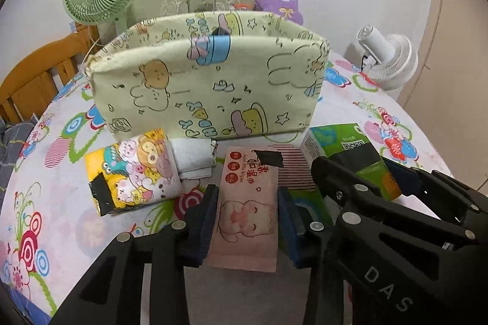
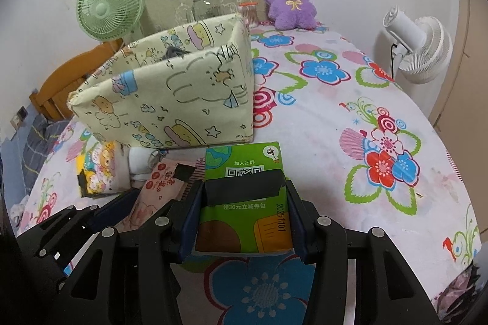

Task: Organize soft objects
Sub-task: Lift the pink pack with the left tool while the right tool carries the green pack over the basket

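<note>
Left wrist view: a pink wipes pack (image 1: pixel 247 209) is clamped by the left gripper (image 1: pixel 247 221); a green pack (image 2: pixel 247 203) is clamped by the right gripper (image 2: pixel 244 225).

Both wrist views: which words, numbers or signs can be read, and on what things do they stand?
"20251101": side of the green tissue pack in the right gripper.
"DAS": black frame of the right gripper, in the left wrist view.
"Super Mini Wipes": pink wet-wipe packet; its red Chinese characters are too blurred.
QR code and small white Chinese print on the green pack: not surely readable.
</note>
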Demonstrator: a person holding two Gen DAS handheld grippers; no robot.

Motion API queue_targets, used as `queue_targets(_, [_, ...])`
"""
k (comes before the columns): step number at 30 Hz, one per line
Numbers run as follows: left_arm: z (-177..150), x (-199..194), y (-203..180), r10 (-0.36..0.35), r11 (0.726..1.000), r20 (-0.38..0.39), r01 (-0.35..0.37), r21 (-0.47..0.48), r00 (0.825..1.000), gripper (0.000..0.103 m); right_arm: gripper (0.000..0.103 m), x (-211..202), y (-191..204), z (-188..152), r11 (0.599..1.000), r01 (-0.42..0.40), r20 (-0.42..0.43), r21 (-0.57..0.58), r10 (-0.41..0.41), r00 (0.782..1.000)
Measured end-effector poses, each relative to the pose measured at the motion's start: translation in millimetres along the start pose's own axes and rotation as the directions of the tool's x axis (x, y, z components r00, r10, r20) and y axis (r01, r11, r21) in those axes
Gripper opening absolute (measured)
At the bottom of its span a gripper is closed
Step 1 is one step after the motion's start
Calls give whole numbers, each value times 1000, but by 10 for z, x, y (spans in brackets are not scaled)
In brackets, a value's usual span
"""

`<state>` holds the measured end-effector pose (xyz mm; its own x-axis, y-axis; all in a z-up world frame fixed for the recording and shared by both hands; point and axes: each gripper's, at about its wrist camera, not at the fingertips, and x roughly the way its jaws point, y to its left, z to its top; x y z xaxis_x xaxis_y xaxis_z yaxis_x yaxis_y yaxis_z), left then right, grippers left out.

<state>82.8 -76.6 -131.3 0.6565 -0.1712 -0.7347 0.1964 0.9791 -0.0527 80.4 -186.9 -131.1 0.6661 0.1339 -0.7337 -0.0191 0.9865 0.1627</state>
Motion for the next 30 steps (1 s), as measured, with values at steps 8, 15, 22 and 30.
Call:
queue_targets(8, [26,-262,-31,-1,1000,52,1,-2,999,39,54,-254,37,31,1000,-10,49,6,9,999])
queue_targets(15, [82,-507,-45,7,1000,111,-6,-8,994,39,53,-502,113,86,1000,-9,105,-9,10,994])
queue_targets(22, [134,-746,-26,21,1000,161,-20,-9,987,39,53,-752,210,143,1000,-10,154,-20,13,988])
queue_targets(30, [218,-976,8,41,999,206,-39,-11,978,39,53,-972,316,230,1000,-6,195,-30,12,981])
